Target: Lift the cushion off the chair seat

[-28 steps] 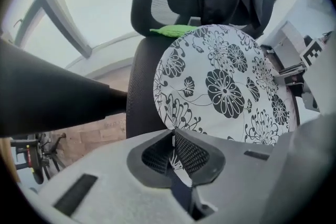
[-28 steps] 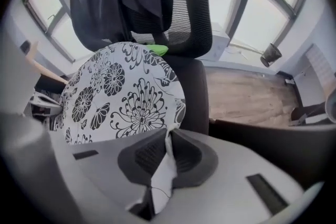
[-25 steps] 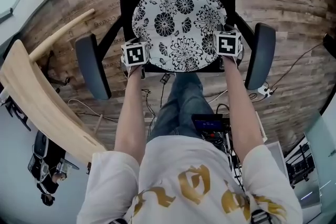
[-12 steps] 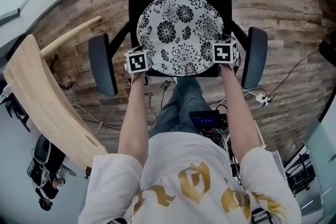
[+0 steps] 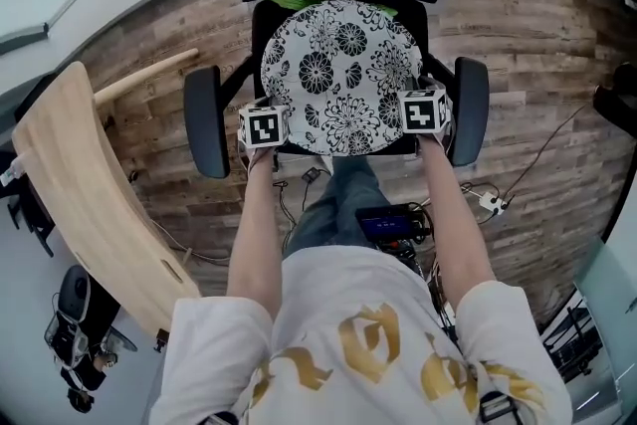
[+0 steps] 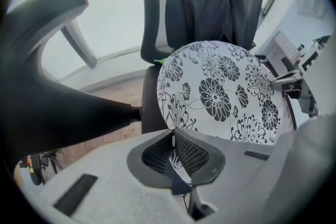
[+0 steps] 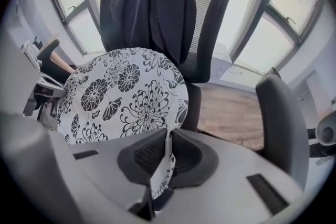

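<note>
A round white cushion with black flowers (image 5: 338, 75) hangs over the black chair seat (image 5: 418, 140), stretched between my two grippers. My left gripper (image 5: 267, 126) is shut on the cushion's near left edge, and my right gripper (image 5: 426, 110) is shut on its near right edge. In the left gripper view the cushion (image 6: 226, 92) runs from the closed jaws of that gripper (image 6: 174, 149) up to the right. In the right gripper view the cushion (image 7: 123, 94) spreads to the left, with a strip of its cloth pinched in that gripper (image 7: 167, 157). Both point downward.
The chair's armrests (image 5: 206, 120) (image 5: 470, 109) flank the cushion. A dark garment (image 7: 152, 5) hangs on the backrest. A green patch (image 5: 291, 4) shows behind the cushion. A curved wooden board (image 5: 85, 189) stands at the left. Cables (image 5: 498, 199) lie on the wooden floor.
Both grippers have come up with the cushion held between them, and it now hangs above the seat. The head view has shifted, so the chair sits higher and smaller.
</note>
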`<act>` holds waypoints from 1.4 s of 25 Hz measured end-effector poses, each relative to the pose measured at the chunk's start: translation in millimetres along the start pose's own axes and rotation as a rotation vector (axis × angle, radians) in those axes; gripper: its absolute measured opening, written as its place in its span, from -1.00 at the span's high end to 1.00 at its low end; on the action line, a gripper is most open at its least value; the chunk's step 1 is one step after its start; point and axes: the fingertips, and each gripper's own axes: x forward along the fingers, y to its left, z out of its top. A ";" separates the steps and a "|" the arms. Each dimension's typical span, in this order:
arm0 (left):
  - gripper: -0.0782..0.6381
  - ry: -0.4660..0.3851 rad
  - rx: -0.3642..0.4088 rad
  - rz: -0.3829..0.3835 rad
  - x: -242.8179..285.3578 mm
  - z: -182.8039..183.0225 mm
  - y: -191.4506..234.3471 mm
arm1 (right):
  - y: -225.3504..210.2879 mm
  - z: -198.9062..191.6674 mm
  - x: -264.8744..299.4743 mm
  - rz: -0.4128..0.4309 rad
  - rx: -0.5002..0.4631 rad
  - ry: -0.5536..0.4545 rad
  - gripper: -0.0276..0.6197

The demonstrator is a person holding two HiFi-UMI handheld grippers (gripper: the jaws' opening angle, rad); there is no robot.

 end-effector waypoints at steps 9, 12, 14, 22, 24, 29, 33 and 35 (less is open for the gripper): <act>0.73 -0.084 -0.032 -0.024 -40.3 7.2 -2.6 | 16.4 8.2 -41.8 0.046 0.086 -0.122 0.83; 0.73 -0.105 -0.020 -0.030 -52.8 10.9 -7.8 | 18.3 4.8 -56.3 0.047 0.081 -0.137 0.83; 0.73 -0.116 -0.009 -0.026 -61.9 12.4 -10.1 | 18.9 2.8 -65.0 0.073 0.102 -0.155 0.83; 0.73 -0.185 -0.056 -0.046 -108.5 4.9 -12.2 | 6.7 -16.2 -110.6 0.063 0.139 -0.210 0.83; 0.73 -0.192 -0.061 -0.051 -115.3 2.8 -12.5 | 2.5 -18.4 -118.5 0.053 0.134 -0.217 0.83; 0.73 -0.221 -0.043 -0.049 -136.7 -0.7 -13.6 | 3.5 -22.3 -141.0 0.049 0.136 -0.248 0.83; 0.73 -0.262 -0.025 -0.038 -156.3 -2.3 -14.2 | 11.6 -23.2 -154.2 0.080 0.100 -0.272 0.83; 0.73 -0.280 -0.013 -0.041 -163.7 0.0 -12.6 | 12.9 -19.7 -160.3 0.081 0.109 -0.278 0.83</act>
